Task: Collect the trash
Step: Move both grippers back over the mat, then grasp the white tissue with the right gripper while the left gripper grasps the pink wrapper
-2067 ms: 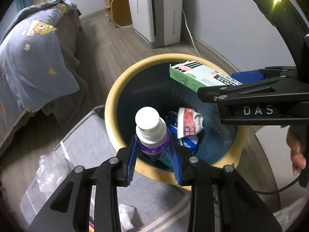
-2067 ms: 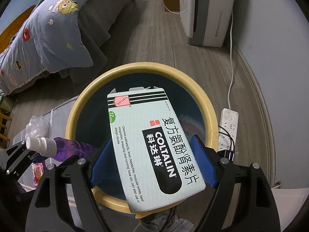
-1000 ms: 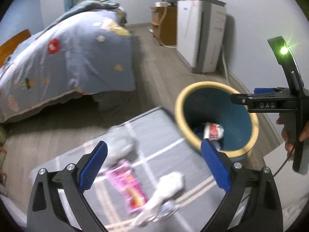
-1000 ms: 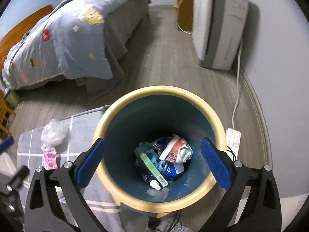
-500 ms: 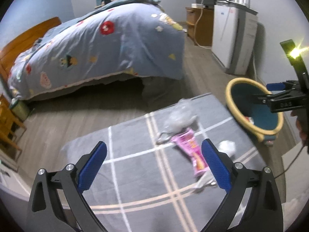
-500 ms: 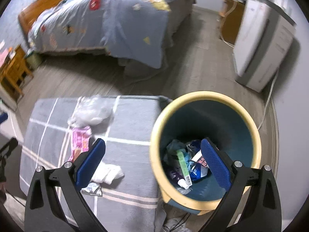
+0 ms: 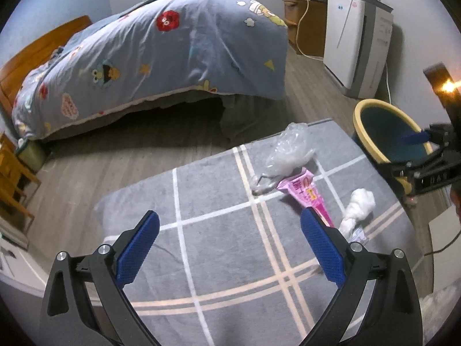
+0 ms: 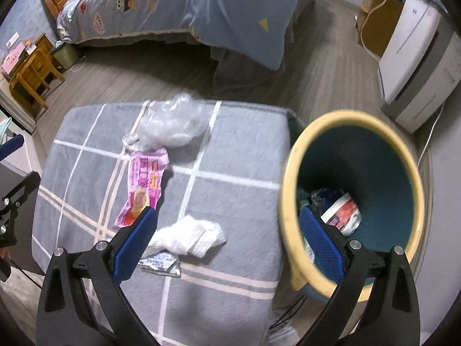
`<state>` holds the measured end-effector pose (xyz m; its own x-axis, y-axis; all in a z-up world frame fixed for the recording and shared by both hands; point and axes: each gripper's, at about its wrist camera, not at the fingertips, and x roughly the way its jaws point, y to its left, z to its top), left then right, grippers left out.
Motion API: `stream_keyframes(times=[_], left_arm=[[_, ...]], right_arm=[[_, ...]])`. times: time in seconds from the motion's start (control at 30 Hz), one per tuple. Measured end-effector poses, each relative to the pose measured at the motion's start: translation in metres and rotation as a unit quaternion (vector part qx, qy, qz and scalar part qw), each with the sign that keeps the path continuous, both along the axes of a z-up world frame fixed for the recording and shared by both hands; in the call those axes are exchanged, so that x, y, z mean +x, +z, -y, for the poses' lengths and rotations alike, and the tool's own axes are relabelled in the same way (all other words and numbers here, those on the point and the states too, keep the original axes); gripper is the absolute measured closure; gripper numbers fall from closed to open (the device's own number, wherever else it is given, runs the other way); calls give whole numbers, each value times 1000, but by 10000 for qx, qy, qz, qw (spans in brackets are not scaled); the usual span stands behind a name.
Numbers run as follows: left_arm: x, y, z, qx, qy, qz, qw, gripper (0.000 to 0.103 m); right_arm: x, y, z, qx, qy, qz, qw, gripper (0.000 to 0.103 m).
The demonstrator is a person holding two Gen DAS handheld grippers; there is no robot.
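A blue bin with a yellow rim [image 8: 291,173] [image 7: 363,109] stands right of a grey checked rug [image 7: 219,248] [image 8: 230,150] and holds several pieces of trash [image 8: 341,210]. On the rug lie a clear plastic bag [image 7: 288,150] [image 8: 173,124], a pink wrapper [image 7: 308,196] [image 8: 144,184], a white crumpled tissue [image 7: 358,206] [image 8: 190,236] and a small foil packet [image 8: 161,262]. My left gripper [image 7: 229,248] is open and empty above the rug's middle. My right gripper [image 8: 229,239] is open and empty, over the rug's right edge beside the bin.
A bed with a blue patterned duvet [image 7: 161,46] [image 8: 201,3] lies beyond the rug. A white air purifier [image 7: 354,46] [image 8: 417,69] and a wooden cabinet [image 7: 305,28] stand by the far wall. Wooden chairs [image 8: 31,72] stand at the left.
Both grippers let their items fall into the bin and opened. Both have since swung left, away from the bin and over the rug with the loose trash.
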<state>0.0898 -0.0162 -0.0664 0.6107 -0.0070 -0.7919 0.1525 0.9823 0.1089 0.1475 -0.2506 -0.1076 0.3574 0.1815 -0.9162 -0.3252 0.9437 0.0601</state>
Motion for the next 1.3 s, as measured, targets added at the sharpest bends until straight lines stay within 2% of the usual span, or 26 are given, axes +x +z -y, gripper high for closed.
stream_keyframes(times=[0.13,0.27,0.37,0.47,0.63,0.77,0.8,0.83,0.9,1.0,1.07,1.3], left_arm=[[2,3,-3,-189,41,5,9998,6],[5,8,-4,-163,54,101,9998,6],[7,11,-8,-287,122,99,9995,6],[10,10,-11,-321,163,52,9993,6],[13,7,-14,-326,218,-22,9992,6],[14,4,-11,-261,183,-64,9995,6],[14,2,-10,-235,166,-78,9996,6],[15,1,-7,-198,142,-95,9997,6],[15,-2,-3,-143,96,-119,9998,6],[16,-6,7,-33,-13,-145,9999,6],[16,-8,11,18,-60,-162,9998,6],[22,-30,31,14,-159,-433,9989,6]], right_arm=[[-3,-11,-11,-224,-20,-95,9997,6],[-6,-15,-23,-417,-52,54,9991,6],[-8,-21,-29,-475,-156,73,9987,6],[-7,-32,-31,-504,-247,-120,9984,6],[-4,-50,-29,-364,-397,-518,9972,14],[-3,-64,-26,-78,-493,-1016,9936,33],[-2,-68,-24,68,-525,-1164,9918,43],[-2,-68,-21,209,-555,-1240,9905,48],[0,-65,-19,429,-573,-1288,9891,69],[1,-54,-15,522,-583,-1248,9891,79],[2,-46,-12,515,-567,-1116,9908,79],[9,2,-4,111,-468,-14,9988,79]])
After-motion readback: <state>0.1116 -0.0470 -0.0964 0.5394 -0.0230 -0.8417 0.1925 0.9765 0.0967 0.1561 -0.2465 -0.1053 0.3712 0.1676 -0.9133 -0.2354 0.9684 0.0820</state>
